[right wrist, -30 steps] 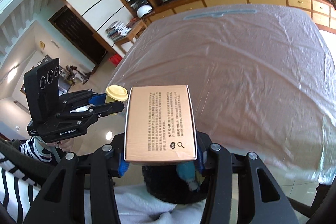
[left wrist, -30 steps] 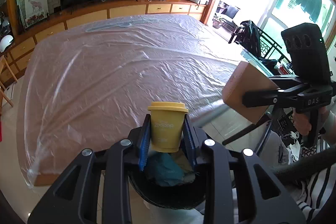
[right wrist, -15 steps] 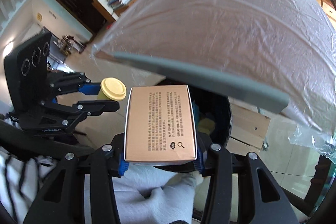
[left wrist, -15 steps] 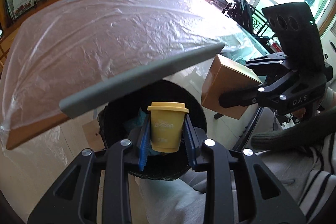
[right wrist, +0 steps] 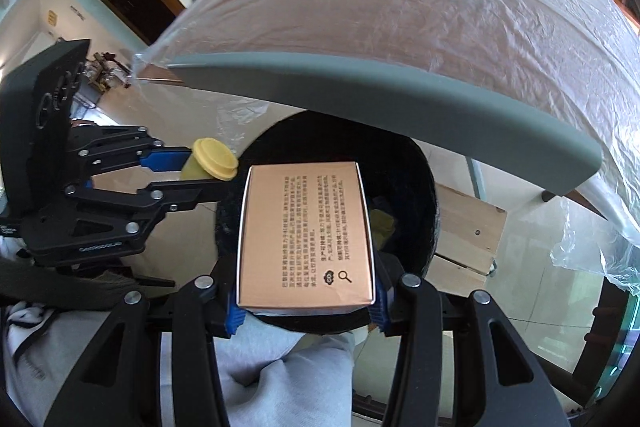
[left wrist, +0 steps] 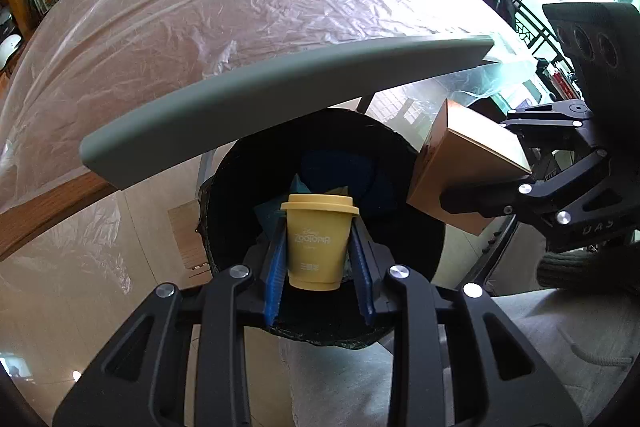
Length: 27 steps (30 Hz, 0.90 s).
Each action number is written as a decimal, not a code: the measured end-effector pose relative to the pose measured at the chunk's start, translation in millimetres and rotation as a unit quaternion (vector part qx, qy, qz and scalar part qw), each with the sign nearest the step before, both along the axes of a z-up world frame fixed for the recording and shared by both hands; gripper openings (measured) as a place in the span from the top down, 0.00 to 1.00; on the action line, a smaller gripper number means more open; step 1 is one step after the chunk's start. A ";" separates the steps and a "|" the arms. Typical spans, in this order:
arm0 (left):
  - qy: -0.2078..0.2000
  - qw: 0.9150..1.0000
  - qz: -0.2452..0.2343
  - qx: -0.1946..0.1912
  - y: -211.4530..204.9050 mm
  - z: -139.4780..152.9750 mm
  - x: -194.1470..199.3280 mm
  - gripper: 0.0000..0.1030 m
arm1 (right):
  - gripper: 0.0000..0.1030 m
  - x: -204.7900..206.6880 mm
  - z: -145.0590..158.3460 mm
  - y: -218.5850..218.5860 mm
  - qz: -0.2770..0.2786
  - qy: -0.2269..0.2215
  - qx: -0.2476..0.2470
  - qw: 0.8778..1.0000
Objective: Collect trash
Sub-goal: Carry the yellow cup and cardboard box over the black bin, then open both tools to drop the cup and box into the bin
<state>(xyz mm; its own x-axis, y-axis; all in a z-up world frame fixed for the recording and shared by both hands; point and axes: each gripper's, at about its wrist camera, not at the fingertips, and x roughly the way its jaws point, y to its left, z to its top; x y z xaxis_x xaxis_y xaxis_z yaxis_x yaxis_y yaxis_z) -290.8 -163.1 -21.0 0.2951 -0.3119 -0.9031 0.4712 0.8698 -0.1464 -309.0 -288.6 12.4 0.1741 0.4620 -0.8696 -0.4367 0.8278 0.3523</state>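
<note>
The counter (left wrist: 248, 27), draped in clear plastic sheet (right wrist: 460, 11), fills the upper field of both views; its grey edge strip (left wrist: 280, 95) overhangs the far rim of the bin (left wrist: 424, 227). The black-lined bin is seen on the floor below that edge, already holding blue and yellow scraps.

The box (right wrist: 304, 235), copper-coloured and printed, is held across its width by the right tool (right wrist: 306, 311), the pads being pressed on its two side faces. Its long axis is directed forward along the fingers, out over the bin mouth. In the left wrist view the same box (left wrist: 464, 171) is seen over the bin's right rim.

The cup (left wrist: 318, 239), yellow and lidded, is clamped upright between the blue pads of the left tool (left wrist: 320, 279), which is closed to its narrowest on the cup wall. The bin opening lies directly beneath and ahead of it.

Both items are judged to be over the bin mouth, so release alone should suffice; the cup is the more centred, the box nearer the rim.
</note>
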 end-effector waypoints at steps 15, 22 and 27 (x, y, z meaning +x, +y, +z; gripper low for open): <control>0.009 1.000 0.014 0.027 -6.6 -24.7 15.7 0.69 | 0.55 10.6 -29.3 5.3 0.002 0.007 -0.035 0.999; 0.004 0.999 0.026 0.023 -5.3 -14.7 11.6 0.31 | 0.31 8.4 -17.2 -1.6 -0.005 -0.001 -0.037 0.999; 0.013 0.999 0.029 -0.001 3.7 4.2 11.1 0.31 | 0.31 5.2 3.7 -15.5 -0.004 0.002 -0.025 1.000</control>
